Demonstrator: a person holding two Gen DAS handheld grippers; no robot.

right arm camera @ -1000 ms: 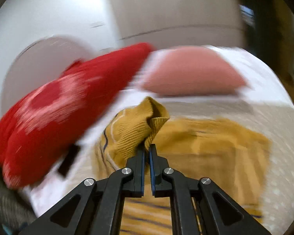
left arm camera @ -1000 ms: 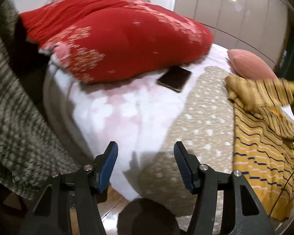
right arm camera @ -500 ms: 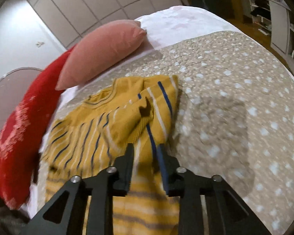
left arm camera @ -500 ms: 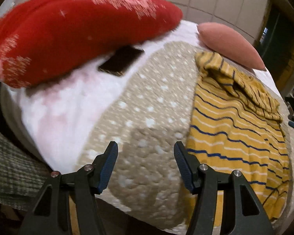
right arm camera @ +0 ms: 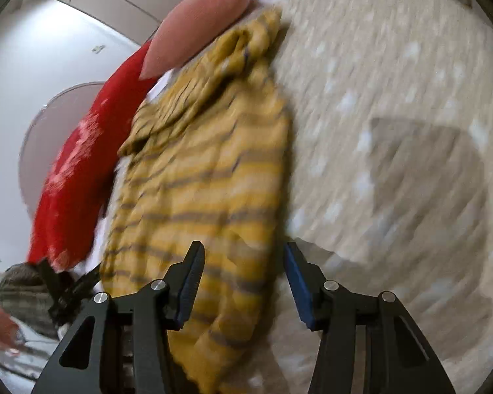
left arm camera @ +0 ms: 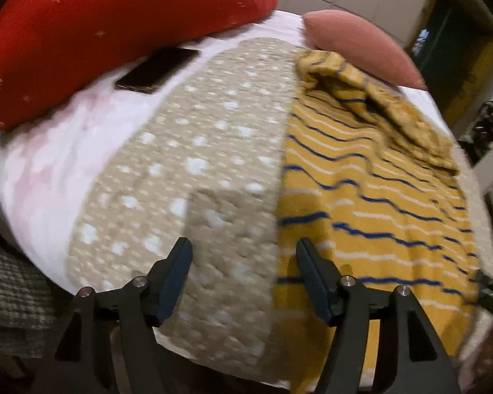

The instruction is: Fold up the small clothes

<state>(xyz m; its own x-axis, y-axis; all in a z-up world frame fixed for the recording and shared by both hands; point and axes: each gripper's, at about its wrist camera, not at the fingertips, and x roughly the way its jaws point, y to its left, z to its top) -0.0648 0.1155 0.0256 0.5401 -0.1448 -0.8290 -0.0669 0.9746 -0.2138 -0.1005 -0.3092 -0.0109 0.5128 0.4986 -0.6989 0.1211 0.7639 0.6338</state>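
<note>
A yellow striped sweater (left arm camera: 371,197) lies flat on the bed's spotted beige blanket (left arm camera: 197,170), near the pink pillow (left arm camera: 361,42). Both tools — left tool (left arm camera: 243,277) and right tool (right arm camera: 243,282) — hover above its near edge, jaws opening, gripping nothing.

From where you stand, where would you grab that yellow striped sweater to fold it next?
Probably the near bottom hem of the yellow striped sweater, coming in from the near edge of the bed. It lies flat with a sleeve already folded across the top, so the loose hem is the free edge. Each hand-held gripper, left and right, is opening over one hem corner.
</note>
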